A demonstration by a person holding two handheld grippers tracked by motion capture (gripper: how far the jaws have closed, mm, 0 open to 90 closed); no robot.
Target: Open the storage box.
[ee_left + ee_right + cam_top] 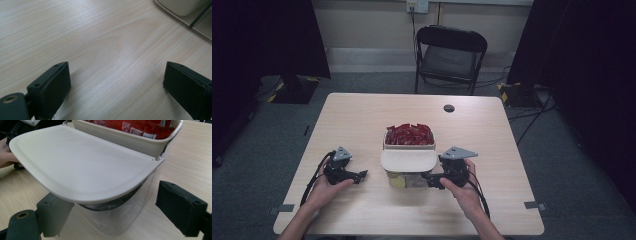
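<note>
One pale wooden tabletop carries one cream plastic container with a clear lower body, its cream hinged lid swung open over the right gripper, whose jaws stand wide with the clear body between them, touching nothing. One heap of red packets fills the tub beyond those jaws. The left gripper has wide, empty jaws, the container ahead to their right; closing the right jaws hard could, I judge, crush or tip the clear body.

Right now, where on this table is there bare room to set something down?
The table is bare along its far edge around the dark round hole, and down both side strips. The middle is crowded: the cream container of red packets, its open lid, with the left gripper and right gripper beside it.
</note>
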